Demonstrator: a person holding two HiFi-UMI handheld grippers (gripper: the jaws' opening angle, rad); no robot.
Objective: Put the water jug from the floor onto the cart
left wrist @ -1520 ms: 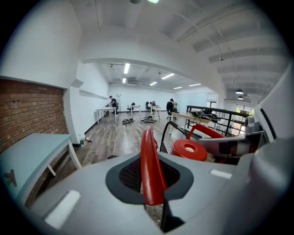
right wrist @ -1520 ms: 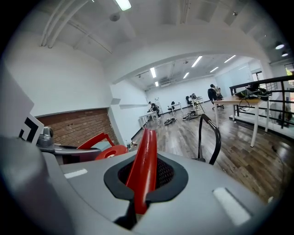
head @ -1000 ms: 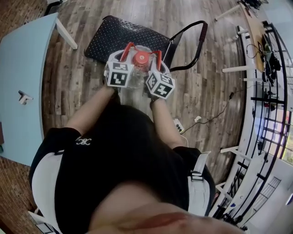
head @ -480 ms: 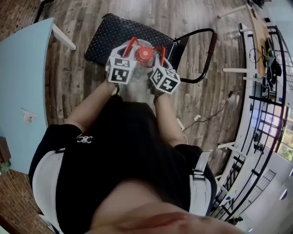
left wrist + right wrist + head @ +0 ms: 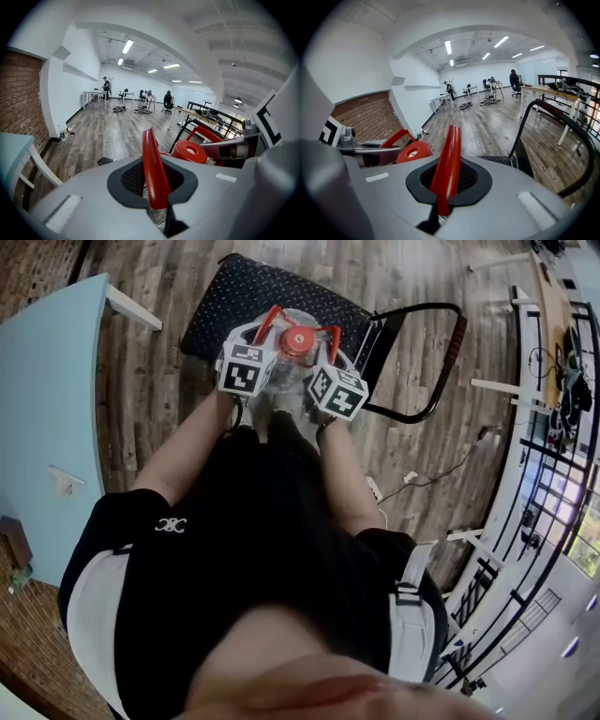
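While the water jug [image 5: 286,385] hangs between my two tongs over the cart deck [image 5: 230,296], all the risk sits in the grips.

Left tongs [image 5: 255,341]: clenched on the jug's left red handle [image 5: 152,164]. The handle is thin and looks slick. If it slides through the pads, that side drops and the jug tips.

Red cap [image 5: 297,340] is dead centre. A tilt would load it, and I can't tell how tight it is.

Right tongs [image 5: 328,351]: clamped hard on the right red handle [image 5: 447,159], same slip risk. Lowering unevenly would land the jug on one edge, and it could roll off the deck.

I can't see whether the bottom touches the deck, so letting go early means a drop.

Cart handle [image 5: 441,371] is near on the right. A swing could clip it, and a bump may set the cart rolling.
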